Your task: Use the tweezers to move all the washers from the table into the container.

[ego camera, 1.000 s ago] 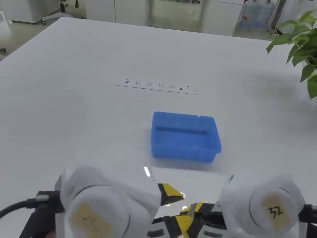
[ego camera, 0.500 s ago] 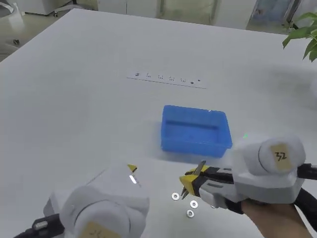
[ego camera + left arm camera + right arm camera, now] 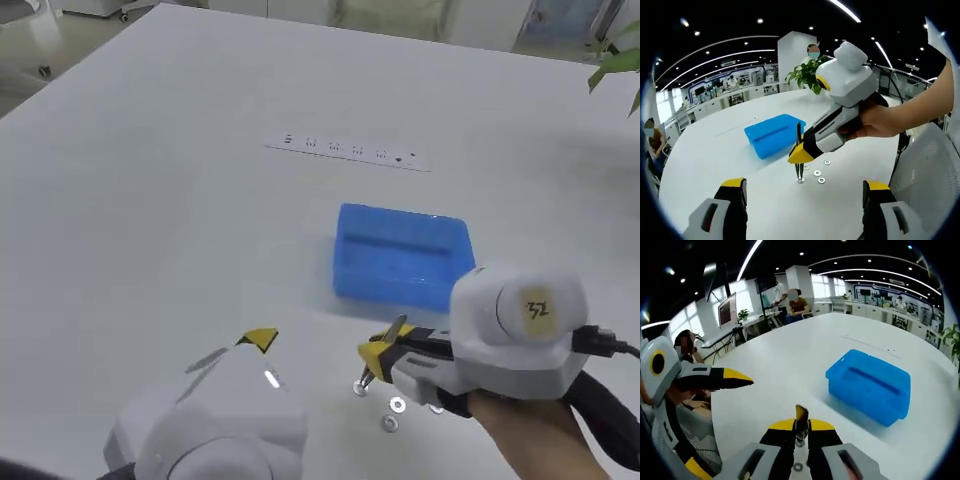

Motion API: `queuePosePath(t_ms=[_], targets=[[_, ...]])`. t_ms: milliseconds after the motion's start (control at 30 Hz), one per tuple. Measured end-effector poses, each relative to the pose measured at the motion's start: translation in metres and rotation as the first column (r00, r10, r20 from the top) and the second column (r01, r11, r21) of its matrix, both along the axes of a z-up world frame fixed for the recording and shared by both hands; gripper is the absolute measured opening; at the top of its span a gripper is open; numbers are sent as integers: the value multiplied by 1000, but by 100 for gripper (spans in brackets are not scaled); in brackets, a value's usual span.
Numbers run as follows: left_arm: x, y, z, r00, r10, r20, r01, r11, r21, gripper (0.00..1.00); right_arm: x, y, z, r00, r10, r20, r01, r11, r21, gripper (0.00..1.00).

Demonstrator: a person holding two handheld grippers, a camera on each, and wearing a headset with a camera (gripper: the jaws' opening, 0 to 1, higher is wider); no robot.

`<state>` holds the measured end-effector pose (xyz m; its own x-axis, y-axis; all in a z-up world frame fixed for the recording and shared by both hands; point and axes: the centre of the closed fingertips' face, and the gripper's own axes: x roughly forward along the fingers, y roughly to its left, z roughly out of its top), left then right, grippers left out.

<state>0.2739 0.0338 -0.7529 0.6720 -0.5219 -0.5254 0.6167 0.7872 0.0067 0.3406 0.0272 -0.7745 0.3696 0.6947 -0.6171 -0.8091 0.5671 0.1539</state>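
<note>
Squeezing the tweezers [image 3: 800,416] shut in the right gripper [image 3: 374,360], tips down by one of the washers [image 3: 398,405] near the desk's front edge, ready to pinch. Holding the left gripper [image 3: 802,207] wide open, empty, out of the way. Blue container [image 3: 385,283] just behind, for a short trip.

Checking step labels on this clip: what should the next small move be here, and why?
Probably pinch the nearest washer with the tweezers. The right tool holds them tips-down right at that washer, which lies on the table beside others, and the blue container waits just beyond.
</note>
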Motion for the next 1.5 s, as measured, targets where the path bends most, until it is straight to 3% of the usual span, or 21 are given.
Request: queuePosePath(t_ms=[167,467,700,900,1200,1500], targets=[[5,5,-4,1000,17,4,-17,1000,20,97,0,3,-3,1000,-1,-3,1,1000,-5,5],[6,6,-8,1000,15,0,-15,999,44,96,0,2,-2,999,2,39,-1,1000,-16,4],[7,6,-8,1000,17,2,-17,999,48,96,0,3,-1,1000,-4,23,4,1000,-24,3],[8,8,-7,1000,26,4,-26,998,49,96,7,0,18,999,-18,32,18,1000,9,3],[10,10,-6,999,35,8,-35,998,42,97,33,-6,63,990,-36,134,32,999,26,2],[10,9,-4,999,32,15,-33,999,34,95,64,1,80,980,-36,193,33,999,22,2]])
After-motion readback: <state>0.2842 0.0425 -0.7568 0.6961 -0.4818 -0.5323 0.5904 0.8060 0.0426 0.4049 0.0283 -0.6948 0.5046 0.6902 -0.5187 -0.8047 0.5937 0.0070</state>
